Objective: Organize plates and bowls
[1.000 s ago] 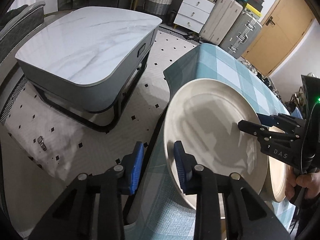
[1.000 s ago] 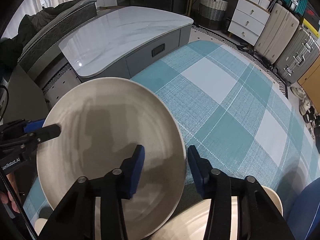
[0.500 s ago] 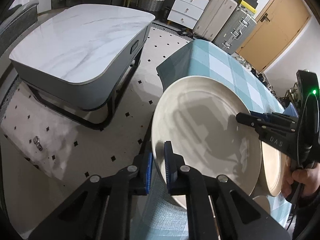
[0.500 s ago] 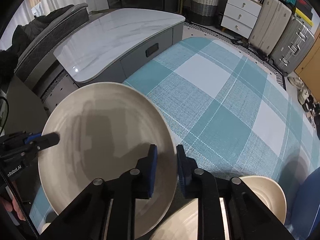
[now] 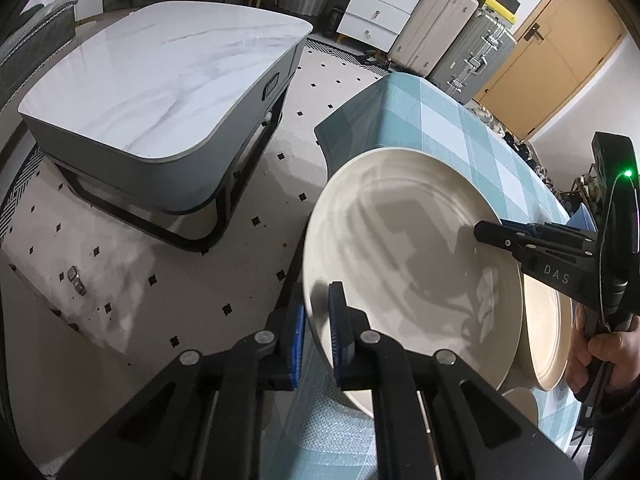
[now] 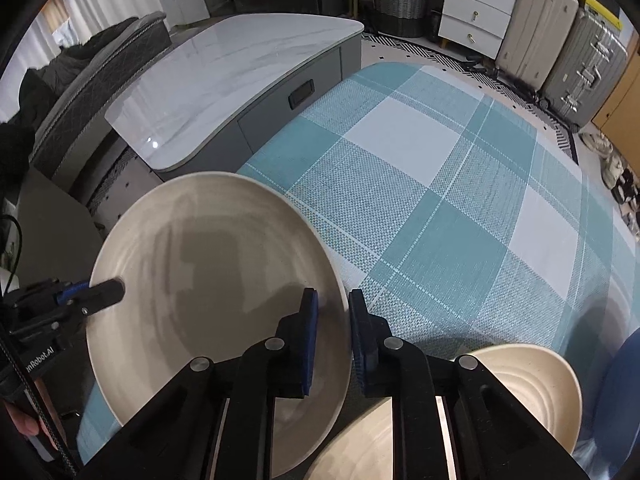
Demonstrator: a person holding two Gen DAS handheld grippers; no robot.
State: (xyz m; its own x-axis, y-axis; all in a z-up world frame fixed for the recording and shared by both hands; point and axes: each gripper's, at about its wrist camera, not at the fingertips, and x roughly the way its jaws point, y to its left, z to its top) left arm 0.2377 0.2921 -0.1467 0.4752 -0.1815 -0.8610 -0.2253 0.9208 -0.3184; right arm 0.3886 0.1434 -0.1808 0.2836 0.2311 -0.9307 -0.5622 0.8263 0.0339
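A large cream plate [image 5: 412,272] [image 6: 208,280] lies at the near-left corner of the checked teal tablecloth [image 6: 420,200], its left rim reaching past the table edge. My left gripper [image 5: 317,308] is shut on that left rim, one blue pad above it and one below. On the opposite rim, my right gripper [image 6: 332,308] is shut too, and its black finger [image 5: 486,234] shows over the plate in the left wrist view. The left gripper [image 6: 108,290] shows at the plate's far side in the right wrist view. A second cream plate [image 5: 544,340] [image 6: 520,380] lies partly under the large one.
A marble-topped coffee table [image 5: 160,80] stands on the floor just beyond the table's left edge. Suitcases [image 6: 560,40], white drawers [image 6: 476,16] and a wicker basket [image 6: 400,0] line the far wall. A blue object [image 6: 624,380] sits at the right edge. A person's hand [image 5: 600,356] holds the right gripper.
Both grippers stood open around the large plate's rim a second ago. Each has since shut on it. The plate has shifted slightly in view.
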